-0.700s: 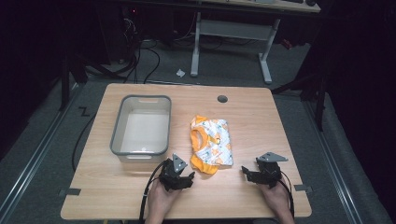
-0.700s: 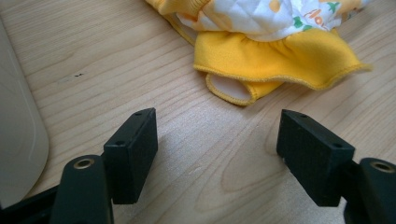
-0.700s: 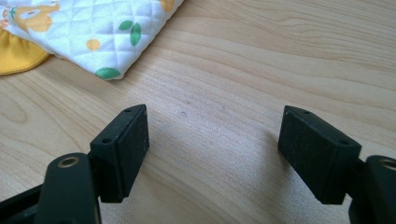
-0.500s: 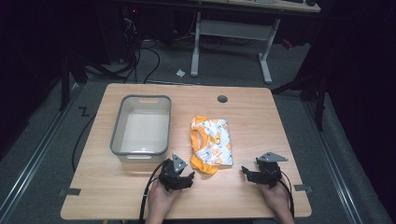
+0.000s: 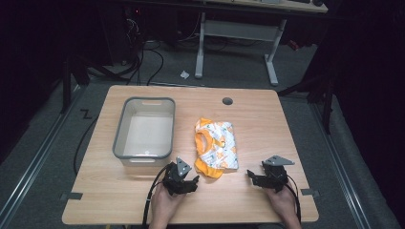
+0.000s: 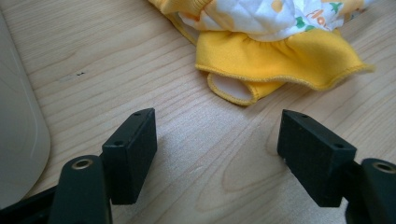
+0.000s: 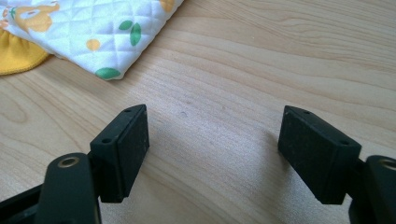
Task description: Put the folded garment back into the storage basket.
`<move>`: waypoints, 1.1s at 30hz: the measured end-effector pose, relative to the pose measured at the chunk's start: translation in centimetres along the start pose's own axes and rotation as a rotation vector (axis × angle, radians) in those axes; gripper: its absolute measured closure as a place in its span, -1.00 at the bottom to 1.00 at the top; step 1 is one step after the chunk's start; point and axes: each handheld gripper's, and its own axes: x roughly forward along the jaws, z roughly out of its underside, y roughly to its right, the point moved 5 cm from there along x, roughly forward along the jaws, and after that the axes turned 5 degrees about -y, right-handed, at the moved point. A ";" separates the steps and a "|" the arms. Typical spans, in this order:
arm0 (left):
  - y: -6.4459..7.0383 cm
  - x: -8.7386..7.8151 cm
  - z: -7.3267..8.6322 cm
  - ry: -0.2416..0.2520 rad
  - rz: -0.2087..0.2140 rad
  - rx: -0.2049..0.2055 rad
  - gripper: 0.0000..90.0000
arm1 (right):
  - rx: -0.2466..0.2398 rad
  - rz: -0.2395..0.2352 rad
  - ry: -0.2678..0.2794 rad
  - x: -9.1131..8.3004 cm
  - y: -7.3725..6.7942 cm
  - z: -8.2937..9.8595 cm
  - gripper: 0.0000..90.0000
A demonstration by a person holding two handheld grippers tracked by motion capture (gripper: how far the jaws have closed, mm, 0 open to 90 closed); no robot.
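Nothing has moved since the earlier frames: the folded garment lies mid-table, just right of the grey bin, long axis running away from the person, yellow hem nearest. The left gripper and the right gripper rest near it, jaws spread and empty. Pinching only the loose ruffle could unfold it when lifted.

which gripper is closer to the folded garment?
The left gripper: its open jaws sit just short of the garment's yellow hem. The right gripper, also open, stands farther off, beside the quilted white corner.
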 end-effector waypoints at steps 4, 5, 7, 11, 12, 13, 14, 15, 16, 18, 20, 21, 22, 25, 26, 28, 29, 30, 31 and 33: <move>0.0 0.0 0.0 0.000 -0.002 -0.002 -0.36 | 0.000 0.000 0.000 0.0 0.0 0.0 -0.45; 0.0 0.0 0.0 0.000 -0.002 -0.002 -0.36 | 0.000 0.000 0.000 0.0 0.0 0.0 -0.45; 0.0 0.0 0.0 0.000 -0.003 -0.003 -0.36 | 0.000 0.000 0.000 0.0 0.0 0.0 -0.45; 0.0 0.0 0.0 0.000 -0.003 -0.003 -0.36 | 0.002 0.000 0.000 0.0 0.0 0.0 -0.45; 0.0 0.0 0.0 0.000 -0.003 -0.003 -0.36 | 0.002 0.000 0.000 0.0 0.0 0.0 -0.45; 0.0 0.0 0.0 0.000 -0.003 -0.003 -0.36 | 0.002 0.000 0.000 0.0 0.0 0.0 -0.45; 0.0 0.0 0.0 0.000 -0.003 -0.003 -0.36 | 0.002 0.000 0.000 0.0 0.0 0.0 -0.45; 0.0 0.0 0.0 0.000 -0.003 -0.003 -0.36 | 0.002 0.000 0.000 0.0 0.0 0.0 -0.45; 0.0 0.0 0.0 0.000 -0.003 -0.003 -0.36 | 0.002 0.000 0.000 0.0 0.0 0.0 -0.45; 0.0 0.0 0.0 0.000 -0.003 -0.002 -0.36 | 0.002 0.000 -0.001 0.0 0.0 0.0 -0.45; 0.0 0.0 0.0 0.000 -0.003 -0.003 -0.36 | 0.002 0.001 -0.001 0.0 0.0 0.0 -0.45; 0.0 0.0 0.0 -0.001 0.002 -0.001 -0.37 | 0.001 0.000 -0.001 0.0 0.0 0.0 -0.45; 0.0 0.0 0.0 -0.003 0.007 0.003 -0.40 | 0.001 0.000 -0.001 0.0 0.0 0.0 -0.45; 0.0 0.0 0.0 -0.004 0.009 0.005 -0.42 | 0.001 0.001 -0.001 0.0 0.0 0.0 -0.45; 0.1 0.0 0.0 -0.005 0.009 0.006 -0.42 | 0.002 0.001 -0.001 0.0 0.0 0.0 -0.45; 0.1 0.0 -0.1 -0.005 0.012 0.014 -0.41 | 0.002 0.001 -0.001 0.0 0.0 0.0 -0.45; 0.1 0.0 -0.1 -0.005 0.012 0.014 -0.41 | 0.003 0.002 -0.001 0.0 0.0 0.0 -0.45; 0.1 0.0 -0.1 -0.005 0.012 0.014 -0.39 | 0.003 0.002 -0.001 0.0 0.0 0.0 -0.45; 0.1 -0.1 -0.1 -0.010 0.015 0.013 -0.36 | 0.003 0.001 -0.002 0.0 0.0 0.0 -0.45; 0.2 -0.2 -0.1 -0.005 0.029 0.005 -0.31 | 0.001 0.001 -0.001 0.0 0.0 0.0 -0.45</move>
